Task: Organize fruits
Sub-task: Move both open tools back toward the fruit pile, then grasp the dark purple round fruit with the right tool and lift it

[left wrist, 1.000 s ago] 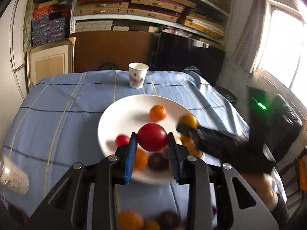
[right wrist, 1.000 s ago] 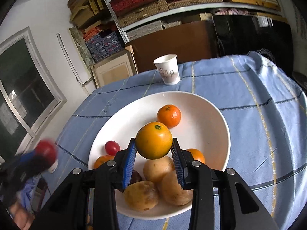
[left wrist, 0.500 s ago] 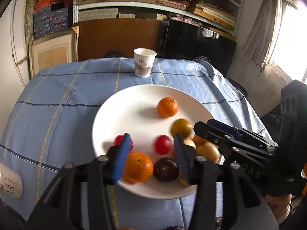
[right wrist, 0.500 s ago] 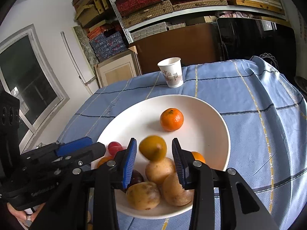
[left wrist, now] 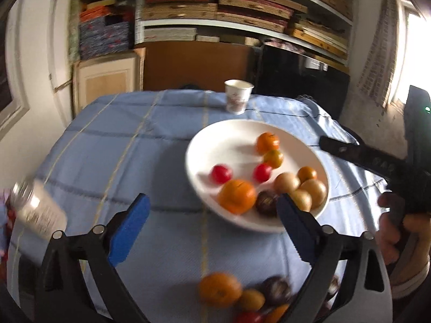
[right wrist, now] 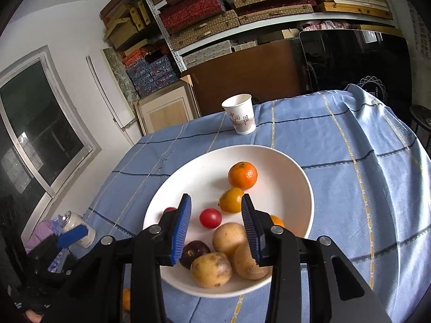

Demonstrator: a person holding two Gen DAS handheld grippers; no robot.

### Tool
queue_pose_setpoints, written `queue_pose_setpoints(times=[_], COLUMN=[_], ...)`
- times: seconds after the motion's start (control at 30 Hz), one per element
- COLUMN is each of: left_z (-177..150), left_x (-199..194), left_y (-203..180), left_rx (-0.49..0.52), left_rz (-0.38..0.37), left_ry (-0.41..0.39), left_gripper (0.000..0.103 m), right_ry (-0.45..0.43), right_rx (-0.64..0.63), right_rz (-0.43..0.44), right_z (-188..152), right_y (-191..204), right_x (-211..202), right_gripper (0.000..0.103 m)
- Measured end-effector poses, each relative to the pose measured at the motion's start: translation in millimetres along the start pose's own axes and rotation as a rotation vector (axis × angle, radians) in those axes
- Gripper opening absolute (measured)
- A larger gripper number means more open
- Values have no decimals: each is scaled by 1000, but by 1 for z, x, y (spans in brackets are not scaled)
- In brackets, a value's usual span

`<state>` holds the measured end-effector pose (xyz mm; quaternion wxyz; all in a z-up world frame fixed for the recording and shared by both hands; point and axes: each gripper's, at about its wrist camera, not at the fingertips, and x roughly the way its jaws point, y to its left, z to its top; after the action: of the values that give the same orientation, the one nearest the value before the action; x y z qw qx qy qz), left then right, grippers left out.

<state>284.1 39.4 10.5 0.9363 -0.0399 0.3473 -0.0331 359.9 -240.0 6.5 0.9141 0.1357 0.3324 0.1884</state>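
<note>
A white plate [right wrist: 296, 172] on the blue tablecloth holds oranges, two small red fruits, a dark fruit and several tan fruits. An orange [right wrist: 231, 199] lies beside a mandarin [right wrist: 242, 175], with a red fruit [right wrist: 210, 217] near them. My right gripper [right wrist: 215, 224] is open and empty just above the plate's near part. My left gripper [left wrist: 211, 227] is wide open and empty, back from the plate [left wrist: 204, 145] over the cloth. Loose fruits [left wrist: 219, 290] lie on the cloth below it.
A paper cup [right wrist: 239, 117] stands behind the plate. A jar [left wrist: 37, 210] lies at the table's left edge. The right gripper body [left wrist: 377, 161] and the hand holding it are at the right of the left wrist view. Shelves and boards stand behind the table.
Both grippers have opened. The red fruit and the orange they held now lie on the plate. My left gripper has pulled back and swung left; the right one has risen slightly.
</note>
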Motion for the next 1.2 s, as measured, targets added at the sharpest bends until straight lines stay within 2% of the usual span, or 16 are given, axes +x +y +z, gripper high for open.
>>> queue_pose_setpoints(times=[0.1,0.2,0.23,0.37,0.47,0.63,0.8,0.93,1.2], left_z=[-23,-39,-42,-44,-45,-47,-50,-51,-52], left_x=[-5,-10,-12,-21,-24,-25,-27,-28,-31], left_y=[24,36,40,47,45,37,27,23,29], left_rx=[-74,-91,-99,-150,-145,-136,-104,-84,-101], left_rz=[61,148,152,74,78,57,47,42,34], left_ry=[11,28,30,37,29,44,47,49,58], left_gripper=[95,96,96,98,98,98,98,98,98], right_ry=[0,16,13,-31,-34,25,86,110,155], right_rx=[0,-30,-37,-43,5,11,-52,-92,-122], right_rz=[-44,-91,-98,-129,-136,-191,-266,-376,-360], right_z=[-18,-39,-45,-77,-97,-124,-147,-155,-158], right_y=[0,-2,-4,-20,-41,-64,-61,-61,-56], right_x=[-7,-19,-26,-70,-98,-131,-134,-125,-119], right_gripper=[50,50,50,51,51,51,50,50,50])
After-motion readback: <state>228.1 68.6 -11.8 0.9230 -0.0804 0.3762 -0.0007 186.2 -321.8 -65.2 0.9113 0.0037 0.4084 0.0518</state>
